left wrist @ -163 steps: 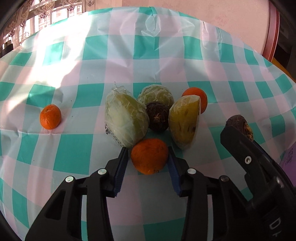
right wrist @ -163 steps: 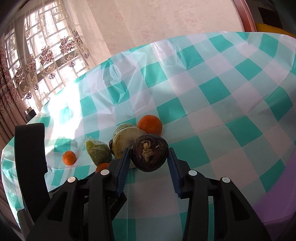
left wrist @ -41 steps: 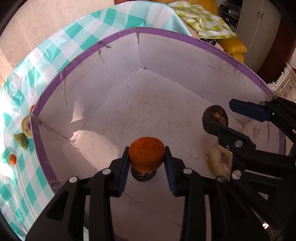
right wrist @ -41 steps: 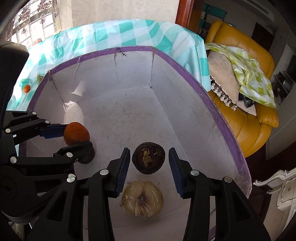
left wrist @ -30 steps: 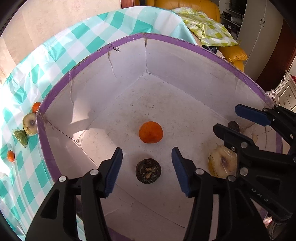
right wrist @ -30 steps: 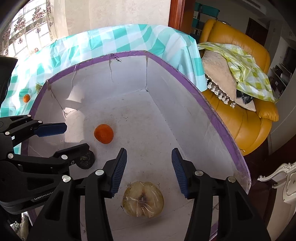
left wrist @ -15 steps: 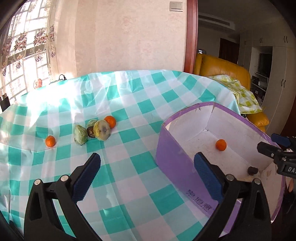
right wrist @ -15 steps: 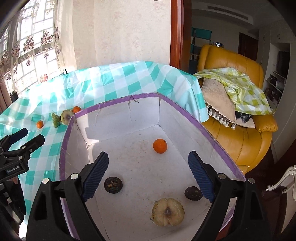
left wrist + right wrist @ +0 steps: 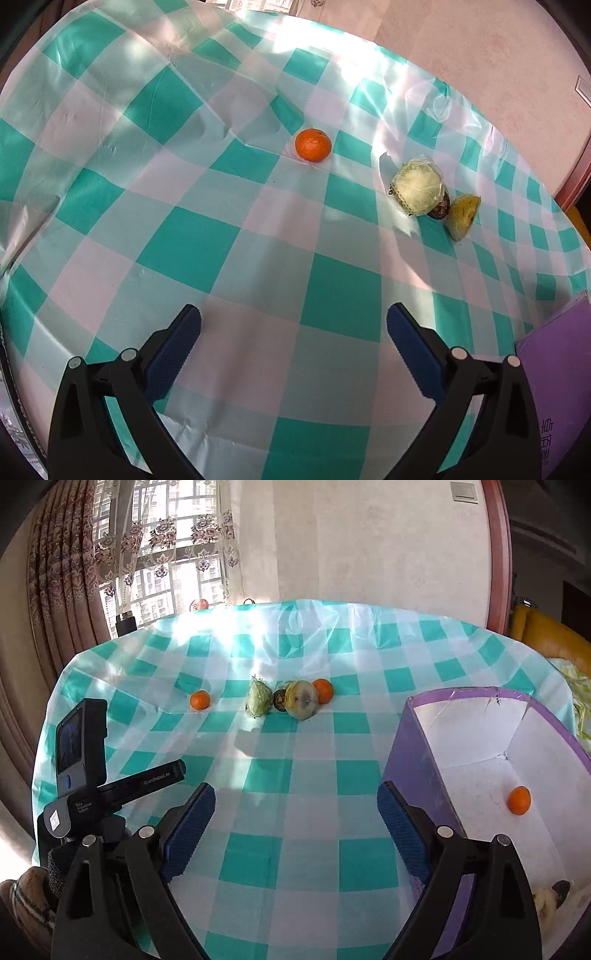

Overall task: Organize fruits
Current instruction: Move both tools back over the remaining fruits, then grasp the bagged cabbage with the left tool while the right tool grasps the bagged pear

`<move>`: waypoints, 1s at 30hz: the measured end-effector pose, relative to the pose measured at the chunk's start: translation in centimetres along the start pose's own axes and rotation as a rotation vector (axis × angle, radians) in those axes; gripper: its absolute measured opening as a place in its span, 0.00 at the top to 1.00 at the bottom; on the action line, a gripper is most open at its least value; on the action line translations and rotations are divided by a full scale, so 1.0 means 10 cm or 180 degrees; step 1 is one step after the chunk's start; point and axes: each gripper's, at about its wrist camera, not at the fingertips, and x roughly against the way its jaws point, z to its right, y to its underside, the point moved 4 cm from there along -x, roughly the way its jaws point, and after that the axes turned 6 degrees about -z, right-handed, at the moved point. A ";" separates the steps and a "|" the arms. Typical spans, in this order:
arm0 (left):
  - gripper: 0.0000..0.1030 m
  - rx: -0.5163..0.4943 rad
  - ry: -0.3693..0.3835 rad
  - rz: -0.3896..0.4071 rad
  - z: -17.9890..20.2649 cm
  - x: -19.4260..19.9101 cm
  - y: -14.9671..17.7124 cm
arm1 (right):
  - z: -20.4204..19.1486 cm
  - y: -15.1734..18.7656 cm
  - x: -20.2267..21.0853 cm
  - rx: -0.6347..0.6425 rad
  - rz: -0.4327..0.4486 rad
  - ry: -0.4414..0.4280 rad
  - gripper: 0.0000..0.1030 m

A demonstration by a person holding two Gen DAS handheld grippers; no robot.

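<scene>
1. The left claw stands wide open with nothing between its blue pads, hanging over the checked cloth of the bench.
2. Ahead of the left claw, almost in line with its gap, a small orange sits alone on the cloth.
3. Ahead and to the right of the left claw lies a cluster: a wrapped pale-green fruit, a dark round fruit tucked touching behind it, and a yellow cut fruit just beside that.
4. A corner of the purple box shows at the left claw's right.
5. The right claw is likewise spread wide and holds nothing.
6. Far ahead of the right claw the same cluster shows, with a second orange touching its right end and the lone orange well apart to its left.
7. The purple box stands just right of the right claw, its wall beside the right finger; inside it an orange rests on the white floor, and a pale cut fruit and something dark lie at the near corner, partly hidden by the claw.
8. The left claw's body shows to the right claw's left.
</scene>
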 end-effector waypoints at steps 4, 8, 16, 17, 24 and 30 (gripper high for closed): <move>0.02 -0.0045 0.0059 0.0008 0.05 -0.03 -0.01 | -0.04 -0.03 -0.77 0.0004 -0.0282 0.0237 0.16; 0.02 -0.0031 -0.0031 0.0019 0.10 -0.15 -0.16 | 0.05 -0.23 -1.36 -0.0228 -0.0565 0.0117 0.16; 0.02 -0.0111 -0.0018 -0.0029 0.34 -0.53 -0.63 | 0.13 -0.81 -2.08 -0.0375 -0.0762 0.0128 0.16; 0.02 -0.0105 -0.0034 -0.0029 0.35 -0.57 -0.69 | 0.13 -0.86 -2.13 -0.0350 -0.0766 0.0144 0.16; 0.02 -0.0289 0.0082 -0.0081 0.50 -0.72 -0.87 | 0.12 -1.14 -2.46 -0.0201 -0.0840 0.0079 0.16; 0.02 -0.0744 0.0304 -0.0213 0.78 -0.83 -0.86 | 0.06 -1.24 -2.51 -0.0106 -0.0761 -0.0088 0.34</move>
